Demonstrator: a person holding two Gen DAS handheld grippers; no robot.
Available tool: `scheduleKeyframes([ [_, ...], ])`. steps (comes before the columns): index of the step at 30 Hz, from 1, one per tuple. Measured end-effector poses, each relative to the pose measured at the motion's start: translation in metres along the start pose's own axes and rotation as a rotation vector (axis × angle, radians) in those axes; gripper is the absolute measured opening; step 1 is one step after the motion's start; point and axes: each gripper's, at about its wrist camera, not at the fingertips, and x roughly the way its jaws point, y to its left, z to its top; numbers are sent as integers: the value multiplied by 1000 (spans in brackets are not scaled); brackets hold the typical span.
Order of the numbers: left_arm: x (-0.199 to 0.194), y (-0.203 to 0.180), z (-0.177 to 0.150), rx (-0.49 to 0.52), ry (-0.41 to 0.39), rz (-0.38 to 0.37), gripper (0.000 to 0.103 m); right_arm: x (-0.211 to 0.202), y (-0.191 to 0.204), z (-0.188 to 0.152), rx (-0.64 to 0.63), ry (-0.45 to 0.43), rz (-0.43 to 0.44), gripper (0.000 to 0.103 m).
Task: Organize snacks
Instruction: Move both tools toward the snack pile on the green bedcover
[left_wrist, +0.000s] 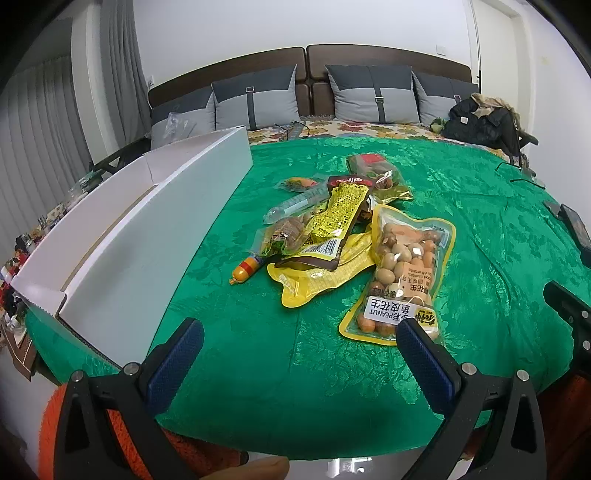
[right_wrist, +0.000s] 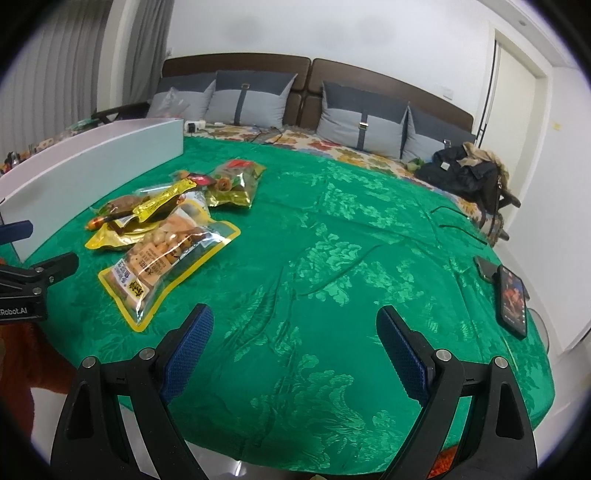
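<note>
A heap of snack packets is seen near the middle of a green bedspread, just beside a long white box whose top is open and whose near wall faces the heap. Judging from the task, the box is meant as the container, which would explain why it is set so close to the pile. Nearest the cameras lies a clear, yellow-edged peanut bag, flat and partly overlapping a yellow pouch; on top of that a yellow-and-black packet is stacked. A small sausage stick lies at the box side of the heap, a clear tube pokes out behind, and a gold-trimmed bag sits at the far end.

The left gripper is held wide apart and empty above the bedspread, its right finger just in front of the peanut bag's lower edge. The right gripper is likewise spread and holds nothing, over bare cloth well apart from the heap. Nothing can be seen inside the box, so the sorting appears not yet begun. A phone lies off to the right, clear of the work
</note>
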Motion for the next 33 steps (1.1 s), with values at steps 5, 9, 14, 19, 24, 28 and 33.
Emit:
scheduleKeyframes([
  [5,3,1,0,-2,7,7,103,1,1,0,-1,6,6,92],
  [9,5,1,-1,-3,12,14,103,2,1,-1,-3,10,9,92],
  [14,9,1,-1,1,17,18,103,3,1,-1,-3,13,11,92],
  [19,13,5,-1,-13,35,24,103,3,1,-1,1,13,12,92],
  [24,22,11,-2,-44,76,9,103,7,0,-4,4,29,19,92],
  [28,33,15,-5,-62,129,-4,103,11,5,-7,-8,48,40,92],
  [33,48,18,-8,-78,200,-2,103,16,12,-12,-31,83,71,92],
])
